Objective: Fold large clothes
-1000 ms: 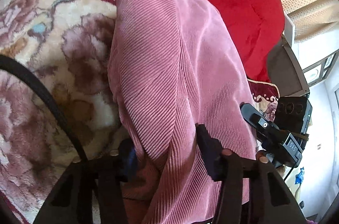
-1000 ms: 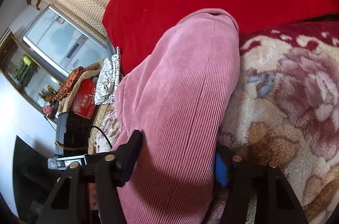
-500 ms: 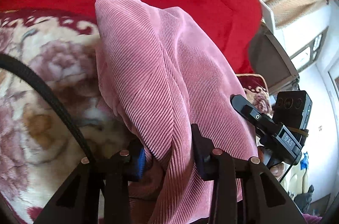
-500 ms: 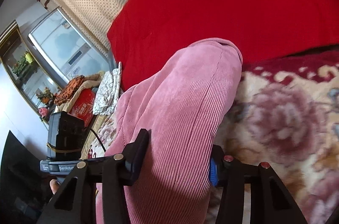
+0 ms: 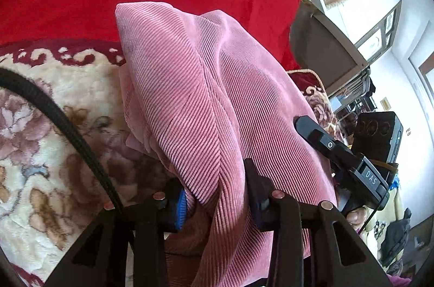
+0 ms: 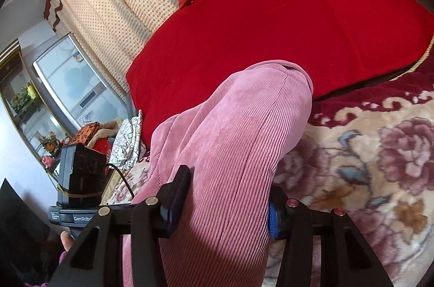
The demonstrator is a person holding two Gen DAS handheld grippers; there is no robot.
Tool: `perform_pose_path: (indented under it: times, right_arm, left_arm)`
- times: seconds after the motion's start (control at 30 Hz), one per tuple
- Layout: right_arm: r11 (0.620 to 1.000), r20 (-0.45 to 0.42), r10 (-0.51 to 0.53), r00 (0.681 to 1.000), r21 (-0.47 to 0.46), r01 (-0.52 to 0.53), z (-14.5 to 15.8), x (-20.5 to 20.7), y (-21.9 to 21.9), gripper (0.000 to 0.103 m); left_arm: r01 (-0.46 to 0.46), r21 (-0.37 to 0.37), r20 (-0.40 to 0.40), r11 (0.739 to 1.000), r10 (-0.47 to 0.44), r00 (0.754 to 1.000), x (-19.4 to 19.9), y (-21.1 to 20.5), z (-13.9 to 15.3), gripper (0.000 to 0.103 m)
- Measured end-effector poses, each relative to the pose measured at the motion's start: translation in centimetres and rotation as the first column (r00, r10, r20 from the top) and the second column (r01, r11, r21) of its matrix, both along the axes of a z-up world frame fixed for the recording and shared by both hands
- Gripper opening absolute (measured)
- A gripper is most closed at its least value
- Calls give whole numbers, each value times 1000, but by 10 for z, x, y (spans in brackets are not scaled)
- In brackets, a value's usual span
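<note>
Pink corduroy garment (image 5: 206, 107) hangs bunched between both downward-tilted grippers, left (image 5: 217, 194) and right (image 6: 225, 202), jaws pinching it.

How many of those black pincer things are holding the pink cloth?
2. The left tool pinches a bunched fold of the pink corduroy garment. The right tool clamps a thicker roll of the same garment beside it. None seems hidden.

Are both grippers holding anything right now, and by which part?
Yes. The left gripper and the right gripper each clamp a bunched fold of the pink corduroy garment, at its near end.
</note>
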State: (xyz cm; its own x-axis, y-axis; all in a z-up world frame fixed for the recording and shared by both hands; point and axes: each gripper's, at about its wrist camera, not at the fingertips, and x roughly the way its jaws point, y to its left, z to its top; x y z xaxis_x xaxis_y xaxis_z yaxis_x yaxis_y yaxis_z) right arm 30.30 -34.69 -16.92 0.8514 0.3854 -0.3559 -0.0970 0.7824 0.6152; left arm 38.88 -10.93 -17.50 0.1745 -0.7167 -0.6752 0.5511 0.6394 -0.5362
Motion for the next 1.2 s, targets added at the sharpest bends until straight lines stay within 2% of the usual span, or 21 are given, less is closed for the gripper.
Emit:
perform_pose_path:
  times: [0.27,0.5,0.6,0.7,0.77,0.9,1.0,1.07,1.2]
  right_arm:
    - [999,-64,43,997,24,-41,-34,4,-13,51]
    - [996,-105,75,992,59,-69,-55,10,-23,51]
    - [996,-124,80,989,46,-75,-59,14,-22,51]
    - [996,-146,86,986,31,-82,-66,17,-21,51]
    - [996,-152,90,984,34,-86,-70,18,-24,51]
    - [996,-162,92,982,35,-88,-72,18,-24,52]
    - [996,-192,84,978,56,-74,-71,18,-27,57]
    - [997,-215,59,975,57,-48,-68,15,-30,64]
    - [999,-244,46,969,28,-40,-58,14,-32,66]
  left_arm:
    - [17,95,4,995,-17,1000,-9,-20,-20,39]
    - [33,126,28,991,-37,999,-18,-26,-27,39]
    - [39,119,0,992,-39,999,-13,-23,-31,42]
    - [35,105,-39,994,-32,999,-8,-15,-36,55]
    - [26,109,-61,994,-19,998,-3,-11,-40,70]
    - [30,95,-105,995,-20,994,0,-3,-38,74]
    - [30,88,-62,996,-25,998,-2,6,-25,73]
    - [17,67,-6,998,-17,1000,-5,17,-8,73]
    - [-23,-55,86,998,28,996,-6,38,23,73]
